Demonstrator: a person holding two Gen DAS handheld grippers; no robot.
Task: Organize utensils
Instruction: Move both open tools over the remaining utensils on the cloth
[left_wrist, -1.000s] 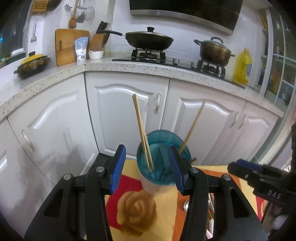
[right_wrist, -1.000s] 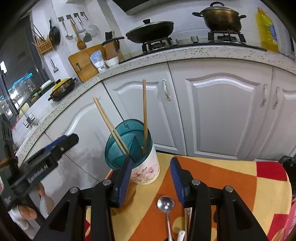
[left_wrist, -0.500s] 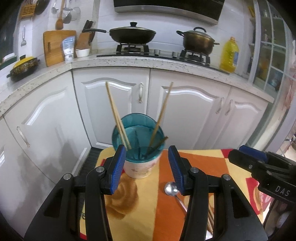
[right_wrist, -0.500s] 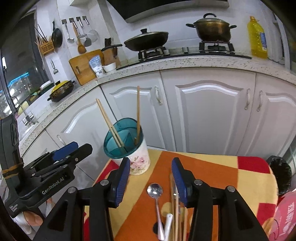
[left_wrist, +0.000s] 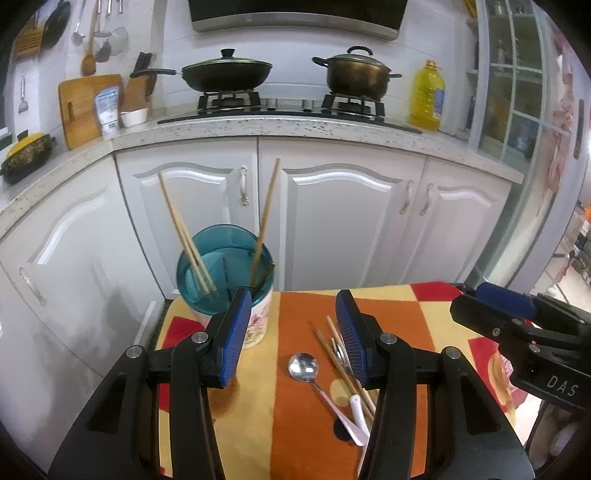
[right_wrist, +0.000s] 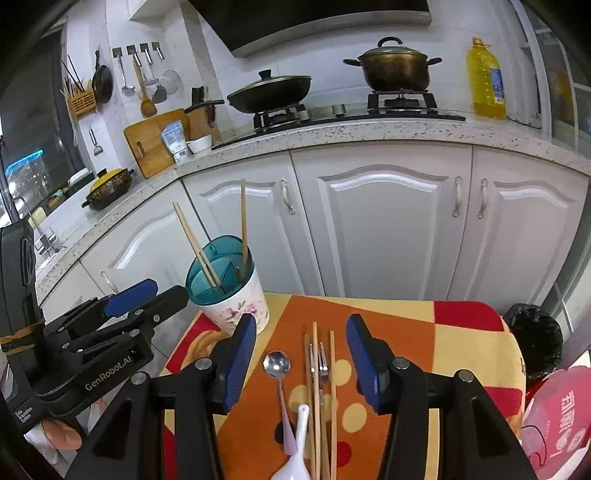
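1. Your left hand-held gripper (left_wrist: 293, 332) is spread wide with nothing between its blue pads. It hovers over the near part of the bench (left_wrist: 295, 310), which wears an orange, yellow and red cloth.
2. Your right hand-held gripper (right_wrist: 301, 360) is likewise spread and empty, held above the loose cutlery. In the left wrist view it shows at the right edge (left_wrist: 517, 325).
3. The utensil holder (right_wrist: 236, 295), a white floral cup with a teal divided insert, stands upright at the bench's far left corner. In the left wrist view it sits just beyond your left pad (left_wrist: 225, 269).
4. Two chopsticks (left_wrist: 184, 232) lean together to the left in one compartment of the holder. A single chopstick (left_wrist: 265, 218) stands in another compartment on the right side, leaning slightly.
5. On the cloth, a metal spoon (right_wrist: 277, 365) lies with its bowl toward the cabinets and its pale pink handle running back toward you.
6. Just right of it lie loose chopsticks (right_wrist: 315, 387), roughly parallel and pointing away from you, with a metal fork (right_wrist: 322, 363) among them.
7. A white ceramic spoon (right_wrist: 297, 454) lies nearest you, its handle touching the metal spoon's handle.
8. Behind the bench stand white cabinets (right_wrist: 376, 229) under a speckled counter carrying a lidded wok (right_wrist: 269, 88), a bronze pot (right_wrist: 395, 68) and a yellow oil bottle (right_wrist: 484, 79).
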